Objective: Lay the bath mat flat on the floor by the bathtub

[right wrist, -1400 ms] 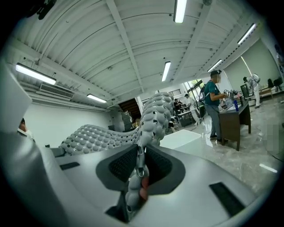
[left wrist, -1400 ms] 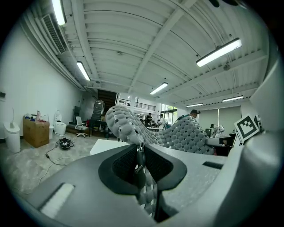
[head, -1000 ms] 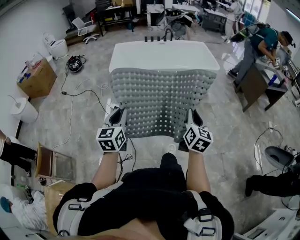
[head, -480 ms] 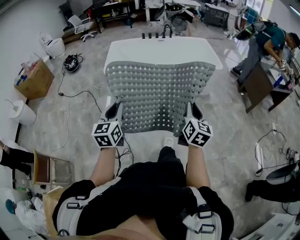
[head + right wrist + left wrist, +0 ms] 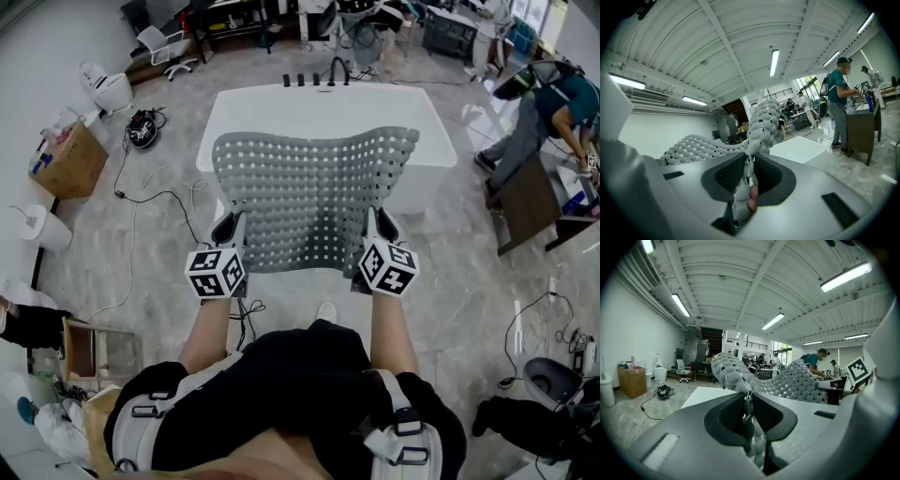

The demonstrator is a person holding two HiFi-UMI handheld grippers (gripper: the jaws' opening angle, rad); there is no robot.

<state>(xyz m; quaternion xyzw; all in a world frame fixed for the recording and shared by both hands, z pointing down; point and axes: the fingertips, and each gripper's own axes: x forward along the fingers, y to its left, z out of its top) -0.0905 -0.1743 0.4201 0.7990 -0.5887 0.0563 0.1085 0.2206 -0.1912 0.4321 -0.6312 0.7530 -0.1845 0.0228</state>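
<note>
Above the floor (image 5: 150, 253) at 12 o'clock, the bath mat (image 5: 314, 197) is held spread between two tools.
The bathtub (image 5: 281, 108) at 12 o'clock shows only plain white inside; in the head view the mat's far edge overlaps its near rim. The cardboard box (image 5: 64, 161) at 10 o'clock holds items too small to identify. The left tool (image 5: 229, 225) has narrow jaws clamped on the mat's near left corner. The right tool (image 5: 374, 220) clamps the near right corner likewise. The mat extends from both tools toward 12 o'clock, clear of the floor, its far edge dipping at mid-span.
</note>
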